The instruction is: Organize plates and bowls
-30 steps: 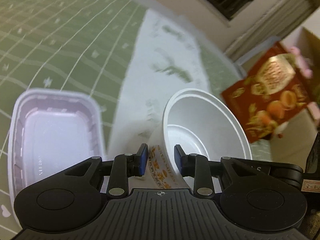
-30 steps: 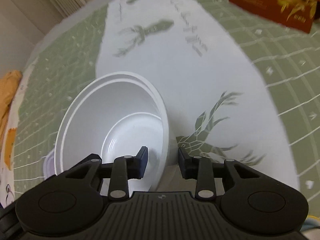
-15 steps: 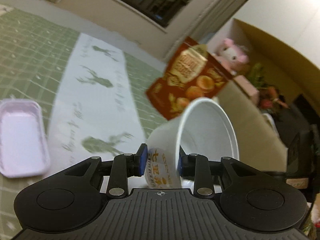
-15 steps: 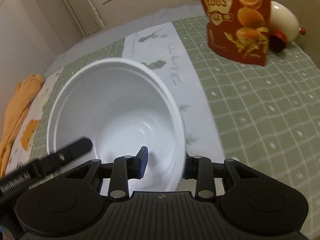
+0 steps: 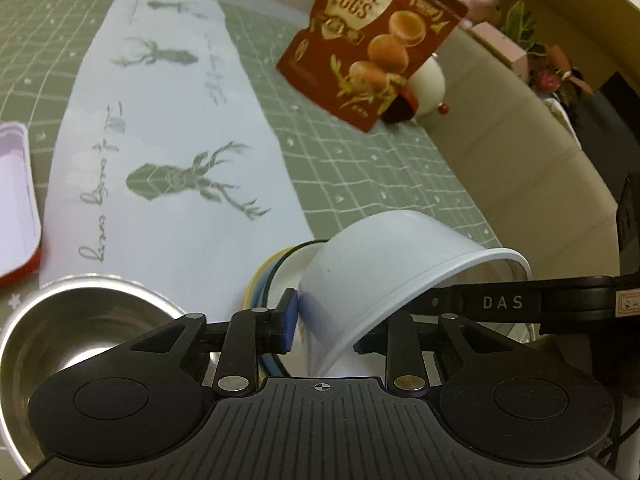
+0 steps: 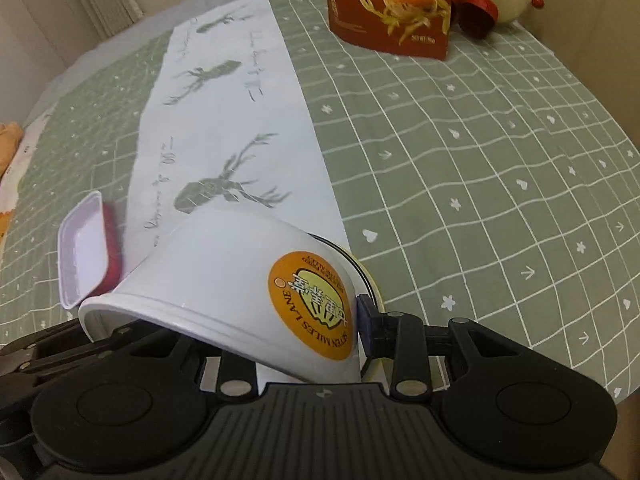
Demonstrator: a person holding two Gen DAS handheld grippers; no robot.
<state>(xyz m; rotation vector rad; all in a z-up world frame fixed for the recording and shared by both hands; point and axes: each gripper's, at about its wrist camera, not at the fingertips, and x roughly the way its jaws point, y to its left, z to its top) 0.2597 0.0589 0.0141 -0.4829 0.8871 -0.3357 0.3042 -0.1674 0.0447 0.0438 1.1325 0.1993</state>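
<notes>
A white plastic bowl [image 5: 384, 276] with an orange sticker [image 6: 310, 304] is tipped on its side, held between both grippers. My left gripper [image 5: 324, 328] is shut on its wall, and my right gripper [image 6: 316, 332] is shut on it from the other side. Under it sits a stack of plates or bowls with yellow and dark rims [image 5: 266, 280], also in the right wrist view [image 6: 366, 276]. A steel bowl [image 5: 72, 328] stands at the lower left. A pink tray [image 5: 14, 200] on a red one lies to the left, and it shows in the right wrist view [image 6: 82, 252].
The table has a green checked cloth [image 6: 480, 160] with a white deer-print runner [image 5: 160, 140]. A red quail-eggs bag [image 5: 372, 44] stands at the back with a white round object [image 5: 430, 84] behind it. A beige sofa edge [image 5: 520, 140] runs along the right.
Both grippers have carried the white bowl over and tipped it from upright onto its side, above the rimmed stack. The steel bowl has come into the left wrist view.
</notes>
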